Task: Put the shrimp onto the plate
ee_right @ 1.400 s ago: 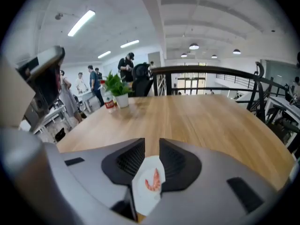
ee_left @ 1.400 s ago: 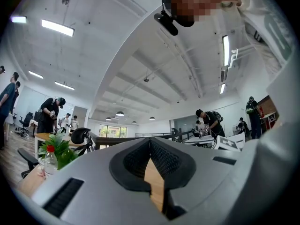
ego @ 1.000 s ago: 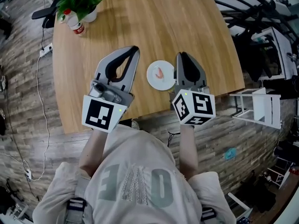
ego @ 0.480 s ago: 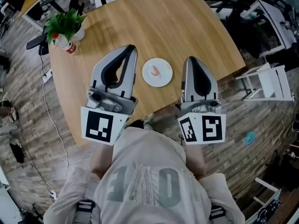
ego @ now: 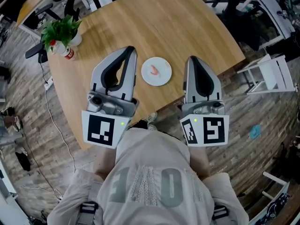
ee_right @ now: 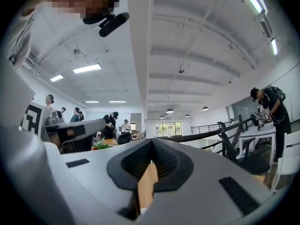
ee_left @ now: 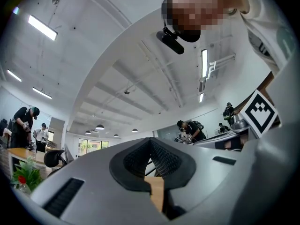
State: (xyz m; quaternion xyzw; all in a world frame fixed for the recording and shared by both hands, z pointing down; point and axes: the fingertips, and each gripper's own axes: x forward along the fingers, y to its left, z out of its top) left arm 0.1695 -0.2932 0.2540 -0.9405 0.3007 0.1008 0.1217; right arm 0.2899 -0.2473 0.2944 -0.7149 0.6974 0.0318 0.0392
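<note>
Both tools are closed and empty. The left gripper (ego: 130,50) has its jaws meeting at the tip, with only a thin slit of wood grain showing through in its own view. The right gripper (ego: 193,60) is the same, pads together with nothing between them. Both gripper views look at ceiling lights and open office, so the tips are angled up, off the table (ego: 187,22). The shrimp (ego: 154,70) lies on the white plate (ego: 162,80), roughly centre, pink against white. In the head view the plate sits on the round wooden top between the two gripper tips, touching neither. Readable marks are few. The left marker cube (ego: 100,129) and right marker cube (ego: 205,130) carry black-and-white square codes with no letters. The shirt (ego: 145,186) has large grey digits that read "10" as seen from the head view. The bottle (ego: 67,53) has a red label with print too small to read, and it stands just beside the potted plant (ego: 60,29) at the table's far-left edge. A white chair (ego: 269,76) is on the floor right of the table.
</note>
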